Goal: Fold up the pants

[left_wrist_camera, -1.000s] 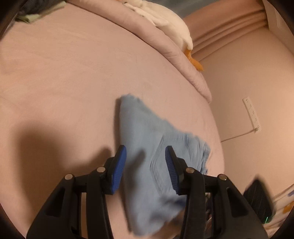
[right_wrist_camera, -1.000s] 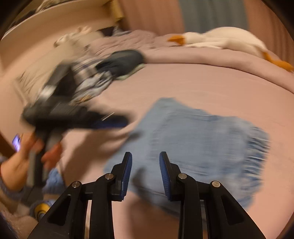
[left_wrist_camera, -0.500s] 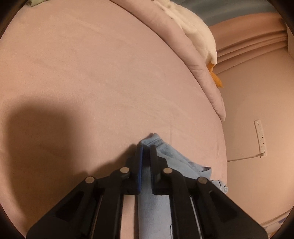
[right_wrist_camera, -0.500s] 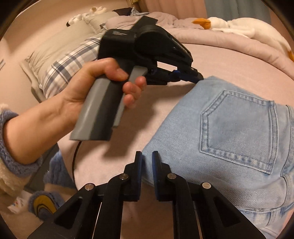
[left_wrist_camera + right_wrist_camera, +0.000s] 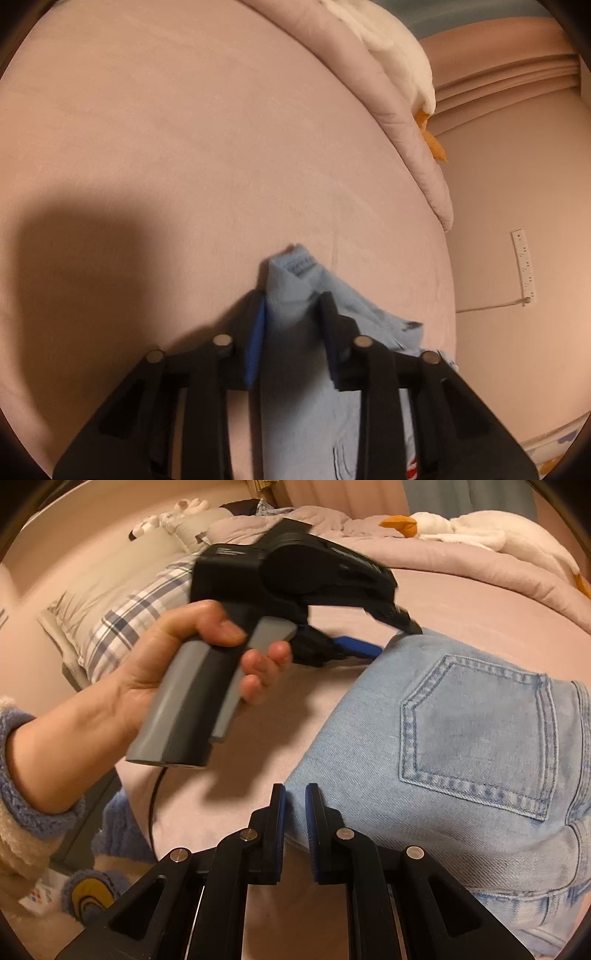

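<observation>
Left wrist view showed the left gripper (image 5: 291,325), wide apart a second earlier, now bunching a corner of the pants (image 5: 295,288) while its jaws eased open; the right gripper (image 5: 295,812) pinched another corner near the bed (image 5: 184,147) edge, ready to lift.

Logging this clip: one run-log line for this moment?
left gripper: jaws opening, jeans corner between | right gripper: shut on jeans edge | bed

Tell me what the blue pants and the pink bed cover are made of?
The pants look like faded denim: woven twill lines and thick stitching around the pocket. The bed cover seems a soft, matte fabric, maybe brushed cotton or microfiber; it is smooth with faint creases and no shine.
</observation>
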Available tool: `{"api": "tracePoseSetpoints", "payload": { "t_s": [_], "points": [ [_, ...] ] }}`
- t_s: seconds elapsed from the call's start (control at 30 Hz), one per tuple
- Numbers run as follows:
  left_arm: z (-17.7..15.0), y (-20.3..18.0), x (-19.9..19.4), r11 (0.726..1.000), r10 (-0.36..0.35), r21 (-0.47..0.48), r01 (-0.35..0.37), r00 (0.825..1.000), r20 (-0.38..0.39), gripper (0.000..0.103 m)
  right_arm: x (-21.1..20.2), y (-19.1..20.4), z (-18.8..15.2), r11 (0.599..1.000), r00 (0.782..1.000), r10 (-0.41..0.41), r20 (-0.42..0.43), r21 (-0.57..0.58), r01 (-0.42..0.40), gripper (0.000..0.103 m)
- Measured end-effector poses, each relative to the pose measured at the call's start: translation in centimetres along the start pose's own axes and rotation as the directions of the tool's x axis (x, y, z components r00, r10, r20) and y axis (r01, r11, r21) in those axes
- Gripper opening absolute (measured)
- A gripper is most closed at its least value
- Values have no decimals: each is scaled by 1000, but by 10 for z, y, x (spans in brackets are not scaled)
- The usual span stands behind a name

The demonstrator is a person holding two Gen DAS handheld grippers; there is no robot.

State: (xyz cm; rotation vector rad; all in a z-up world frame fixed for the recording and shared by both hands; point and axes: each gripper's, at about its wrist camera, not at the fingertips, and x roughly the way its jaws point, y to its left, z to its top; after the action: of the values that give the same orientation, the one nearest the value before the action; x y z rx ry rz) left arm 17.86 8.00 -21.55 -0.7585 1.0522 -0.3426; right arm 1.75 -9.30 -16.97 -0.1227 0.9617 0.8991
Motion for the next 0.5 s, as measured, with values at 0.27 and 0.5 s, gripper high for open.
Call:
{"api": "tracePoseSetpoints", "payload": {
  "t_s": [0.27,0.5],
  "points": [
    [19,2,-6,995,95,-51,-91,991,91,11,0,-3,0,1000,1000,6,-8,-7,-6,12],
    [4,6,-54,998,64,-20,-62,991,114,33,-14,-4,-5,1000,1000,6,22,18,-6,13]
  ]
}}
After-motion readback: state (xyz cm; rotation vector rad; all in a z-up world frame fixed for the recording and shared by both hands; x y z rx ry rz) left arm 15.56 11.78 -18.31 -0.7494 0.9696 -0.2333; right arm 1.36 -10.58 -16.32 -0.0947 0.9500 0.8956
